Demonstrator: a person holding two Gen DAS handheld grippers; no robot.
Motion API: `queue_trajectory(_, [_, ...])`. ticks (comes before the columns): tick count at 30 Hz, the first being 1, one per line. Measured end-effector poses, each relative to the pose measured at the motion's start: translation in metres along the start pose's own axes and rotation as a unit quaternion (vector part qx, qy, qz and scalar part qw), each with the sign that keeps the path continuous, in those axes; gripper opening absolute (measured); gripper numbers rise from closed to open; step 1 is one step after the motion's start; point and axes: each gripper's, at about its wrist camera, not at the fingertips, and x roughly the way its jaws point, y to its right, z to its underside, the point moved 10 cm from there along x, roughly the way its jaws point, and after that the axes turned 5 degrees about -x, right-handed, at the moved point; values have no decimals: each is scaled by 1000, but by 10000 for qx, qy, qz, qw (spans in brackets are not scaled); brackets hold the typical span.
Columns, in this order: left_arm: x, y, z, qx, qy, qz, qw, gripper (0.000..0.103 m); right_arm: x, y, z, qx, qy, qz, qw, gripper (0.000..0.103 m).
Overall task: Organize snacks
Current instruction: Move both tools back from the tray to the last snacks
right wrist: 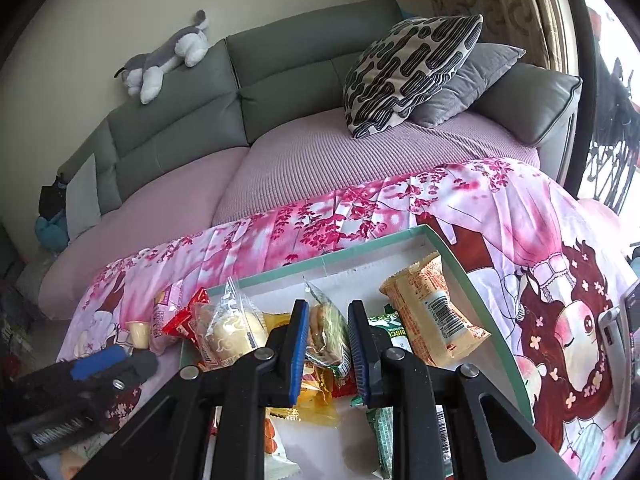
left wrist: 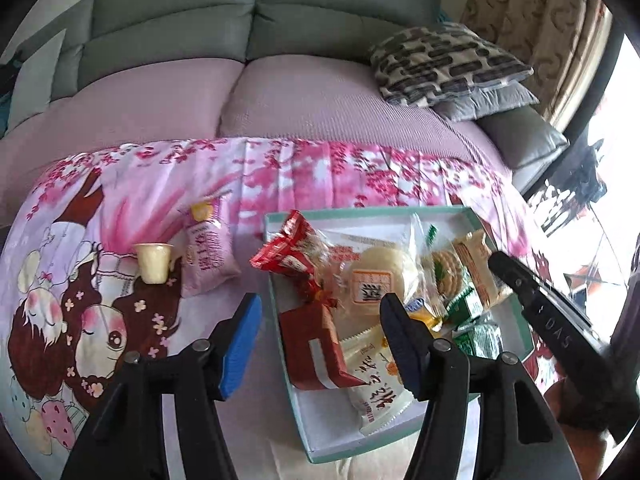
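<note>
Snacks (left wrist: 360,280) piled in teal tray (left wrist: 296,412), cup (left wrist: 153,262) outside on cloth (left wrist: 120,184)

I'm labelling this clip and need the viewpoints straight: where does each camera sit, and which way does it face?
Left wrist: on the left gripper, looking down over the box edge toward the sofa; its open blue-padded fingers show, right gripper at right.
Right wrist: on the right gripper, above the box, shut on a biscuit packet; left gripper at lower left.
Shared: box, pudding cup, patterned pillow.
</note>
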Motion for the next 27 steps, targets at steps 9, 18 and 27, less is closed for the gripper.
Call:
queue_trajectory(9, [-2, -57, -14, -722, 262, -532, 9956, 81, 2, -11, 4, -263, -181, 56, 9995, 23])
queue_trajectory(18, [-3, -109, -14, -1151, 383, -1114, 9863, 95, -1, -29, 10, -584, -356, 121, 9976, 54])
queue_trajectory(27, [-7, -117, -17, -1189, 581, -1259, 9832, 101, 0, -48, 13, -1005, -389, 198, 9940, 75])
